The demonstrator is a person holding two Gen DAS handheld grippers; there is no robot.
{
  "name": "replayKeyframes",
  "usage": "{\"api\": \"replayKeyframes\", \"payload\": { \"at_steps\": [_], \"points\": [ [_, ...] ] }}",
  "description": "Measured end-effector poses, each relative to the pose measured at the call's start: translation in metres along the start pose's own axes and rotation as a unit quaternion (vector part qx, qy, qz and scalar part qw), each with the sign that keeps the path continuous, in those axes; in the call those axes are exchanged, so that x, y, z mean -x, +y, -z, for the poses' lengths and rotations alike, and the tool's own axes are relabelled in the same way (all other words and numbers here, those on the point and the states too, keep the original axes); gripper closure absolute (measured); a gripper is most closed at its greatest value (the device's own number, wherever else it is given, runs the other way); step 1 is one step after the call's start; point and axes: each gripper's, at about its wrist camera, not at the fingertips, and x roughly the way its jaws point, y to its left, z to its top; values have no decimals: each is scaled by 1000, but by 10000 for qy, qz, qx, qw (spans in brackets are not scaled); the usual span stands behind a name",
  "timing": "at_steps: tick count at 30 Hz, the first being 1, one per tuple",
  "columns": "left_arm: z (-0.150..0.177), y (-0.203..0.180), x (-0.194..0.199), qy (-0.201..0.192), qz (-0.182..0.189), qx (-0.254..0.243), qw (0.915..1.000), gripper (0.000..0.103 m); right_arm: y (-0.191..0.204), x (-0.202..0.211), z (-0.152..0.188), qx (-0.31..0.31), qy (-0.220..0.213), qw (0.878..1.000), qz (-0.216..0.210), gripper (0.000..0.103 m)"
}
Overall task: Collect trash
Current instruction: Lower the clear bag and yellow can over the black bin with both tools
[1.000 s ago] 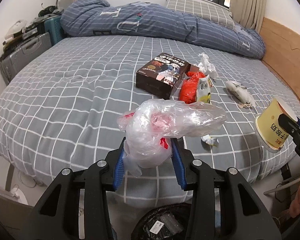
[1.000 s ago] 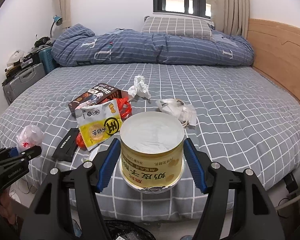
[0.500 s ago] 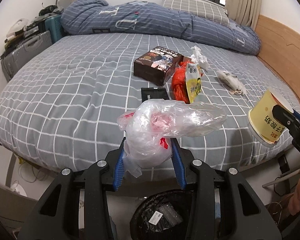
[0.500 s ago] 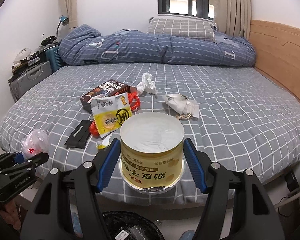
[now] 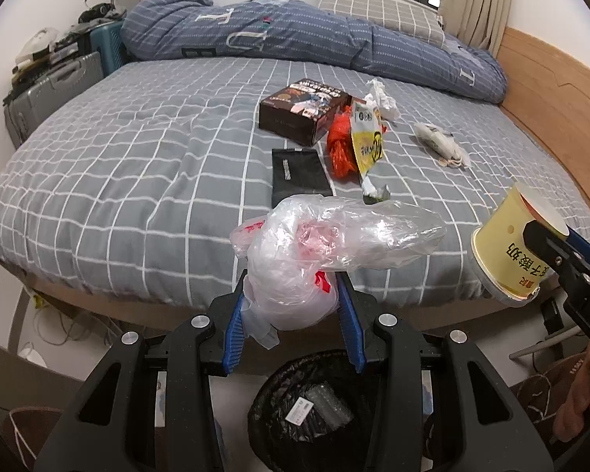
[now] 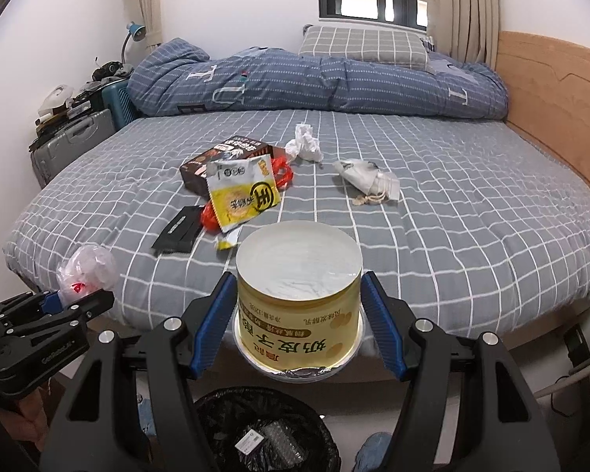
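My left gripper (image 5: 291,303) is shut on a crumpled clear plastic bag (image 5: 326,244) with red print, held past the foot of the bed. My right gripper (image 6: 299,306) is shut on a yellow paper cup (image 6: 299,306), bottom up; the cup (image 5: 509,251) also shows at the right of the left wrist view. A bin with a black liner (image 5: 314,409) stands on the floor below both grippers, and the bin (image 6: 263,428) holds a little trash. On the bed lie a dark box (image 5: 305,110), a yellow snack packet (image 6: 242,194), a red bag (image 5: 340,145), a flat black pouch (image 5: 299,173), white tissue (image 6: 305,145) and a white cloth pouch (image 6: 367,181).
The bed with a grey checked cover (image 5: 118,165) fills the middle, with a blue duvet (image 6: 314,82) and a pillow at its head. A wooden side board (image 6: 554,90) runs along the right. Suitcases and clutter (image 5: 55,86) stand at the left wall. Cables lie on the floor.
Both grippers have drawn back from the bed with their loads. The bed's foot edge and the bin below have come further into view.
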Motion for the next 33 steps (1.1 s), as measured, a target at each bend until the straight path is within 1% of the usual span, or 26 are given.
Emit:
{"api": "replayKeyframes", "payload": {
  "at_steps": [10,14,19,22,27,33],
  "points": [
    [29,3,4,275,29,62,9996,63,5,8,21,-10,218,9997,-74,41],
    [38,3,5,375,35,78,9993,63,9,8,33,-44,410,9990,-155,41],
    [53,4,2,634,52,87,9979,63,15,9,48,11,606,9980,-152,41],
    [62,6,0,817,115,125,9965,63,18,9,57,22,751,9970,-169,41],
    [75,9,-1,985,139,144,9949,63,21,6,71,14,1039,9943,-236,41],
    [90,11,-6,1204,29,48,9927,63,24,0,89,-48,1446,9891,-274,41]
  ]
}}
